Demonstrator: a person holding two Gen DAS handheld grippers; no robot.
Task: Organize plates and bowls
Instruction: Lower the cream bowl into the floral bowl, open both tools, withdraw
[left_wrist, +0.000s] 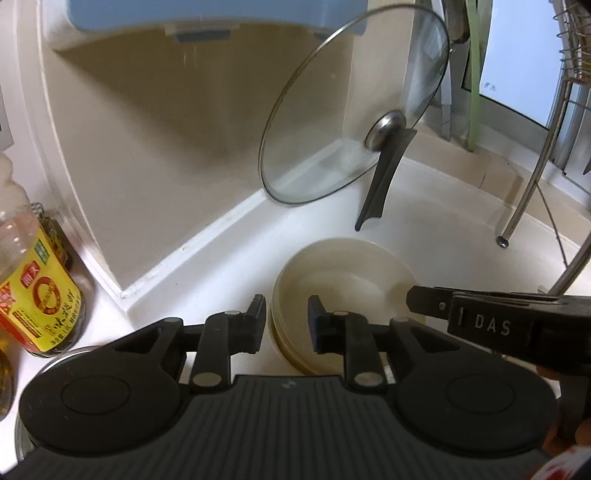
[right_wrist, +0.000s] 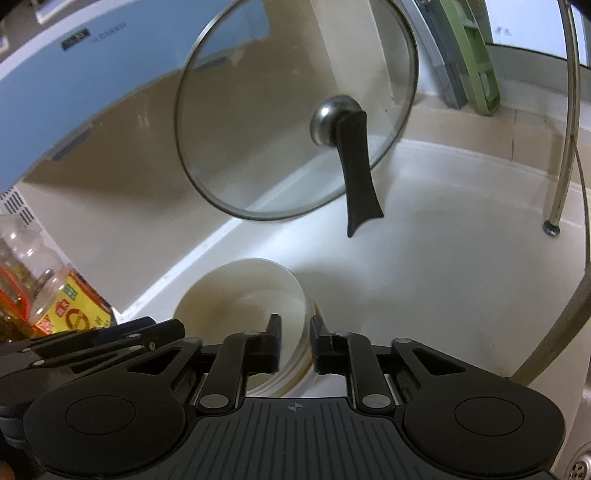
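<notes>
A stack of cream bowls stands on the white counter. My left gripper straddles the stack's left rim, with a gap showing between the pads and the bowl wall. My right gripper straddles the right rim the same way, its pads standing off the wall. In the left wrist view the right gripper reaches in over the stack's right edge. In the right wrist view the left gripper shows at the lower left beside the bowls.
A glass pot lid with a black handle leans against the wall behind the bowls. An oil bottle stands at the left. A metal dish rack leg rises at the right.
</notes>
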